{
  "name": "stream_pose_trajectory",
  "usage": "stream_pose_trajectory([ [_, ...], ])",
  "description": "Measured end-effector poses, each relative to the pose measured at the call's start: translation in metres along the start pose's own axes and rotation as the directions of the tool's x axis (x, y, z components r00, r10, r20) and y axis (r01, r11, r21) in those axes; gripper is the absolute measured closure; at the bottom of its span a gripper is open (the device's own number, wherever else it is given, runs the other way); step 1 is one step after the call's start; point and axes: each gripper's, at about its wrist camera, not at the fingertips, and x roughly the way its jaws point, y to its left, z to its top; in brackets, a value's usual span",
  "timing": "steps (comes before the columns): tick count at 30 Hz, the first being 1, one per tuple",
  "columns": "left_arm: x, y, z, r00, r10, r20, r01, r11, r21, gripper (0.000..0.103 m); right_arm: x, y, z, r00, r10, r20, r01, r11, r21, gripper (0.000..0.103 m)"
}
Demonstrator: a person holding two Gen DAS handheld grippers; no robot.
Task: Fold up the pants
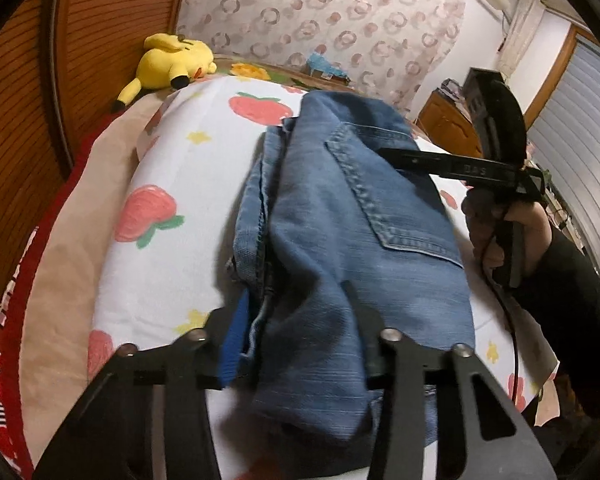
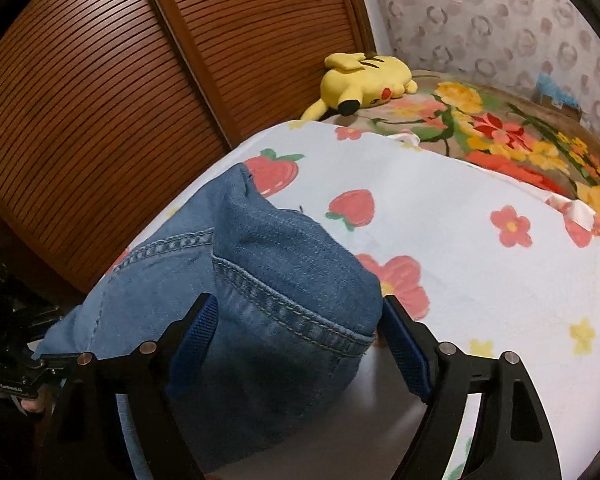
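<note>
Both hand-held grippers are seen at the folded jeans [image 1: 340, 216], which are taken as the landmark and which lie on a white blanket [image 1: 168, 264] printed with strawberries and flowers.

At the near end of the jeans, the left gripper [image 1: 300, 352] is clenched on a raised bunch of denim, with the cloth gathered between its blue-padded fingers [image 1: 232, 344].

At the far right corner of the jeans, as seen from the left wrist, the right gripper [image 2: 296, 344] is held in a hand [image 1: 512, 232] with a dark sleeve. From its own camera its jaws are seen spread wide on either side of a hemmed fold of denim; the right pad stands clear of the cloth, so the fold is not gripped.

A back pocket [image 1: 384, 196] is shown on the upper face of the jeans.

Beyond the jeans, at the far edge of the bed, a yellow plush toy [image 1: 172, 64] is laid against a slatted wooden panel [image 2: 100, 120]. A floral cover [image 2: 512, 136] is spread behind the blanket.
</note>
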Motion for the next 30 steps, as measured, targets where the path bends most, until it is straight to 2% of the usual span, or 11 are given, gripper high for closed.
stream_pose_trajectory([
  [3, -0.002, -0.006, 0.0, 1.0, 0.002, 0.001, -0.002, 1.0, 0.019, 0.075, 0.004, -0.007, 0.002, 1.0, 0.027, -0.005, -0.027, 1.0, 0.014, 0.029],
  [8, -0.006, -0.01, 0.003, 1.0, 0.002, 0.012, -0.002, 0.999, 0.032, 0.084, 0.0, -0.014, 0.0, 0.998, 0.06, 0.01, -0.06, 0.998, 0.004, 0.057],
  [11, -0.012, -0.011, 0.006, 1.0, -0.003, 0.022, 0.002, 0.999, 0.039, 0.086, -0.01, -0.007, 0.003, 0.998, 0.057, 0.041, -0.055, 0.998, -0.031, 0.067],
  [18, -0.047, -0.005, 0.021, 0.993, -0.002, 0.121, -0.003, 0.999, 0.045, 0.088, -0.032, 0.013, 0.028, 0.99, 0.079, 0.118, -0.066, 0.991, -0.113, 0.072],
  [24, -0.082, 0.009, 0.049, 0.974, 0.025, 0.226, -0.037, 0.998, 0.047, 0.088, -0.047, 0.032, 0.061, 0.976, 0.111, 0.187, -0.077, 0.98, -0.182, 0.072],
  [30, -0.09, 0.027, 0.078, 0.959, 0.064, 0.275, -0.079, 0.996, 0.044, 0.088, -0.034, 0.04, 0.089, 0.97, 0.111, 0.216, -0.062, 0.973, -0.222, 0.073],
])
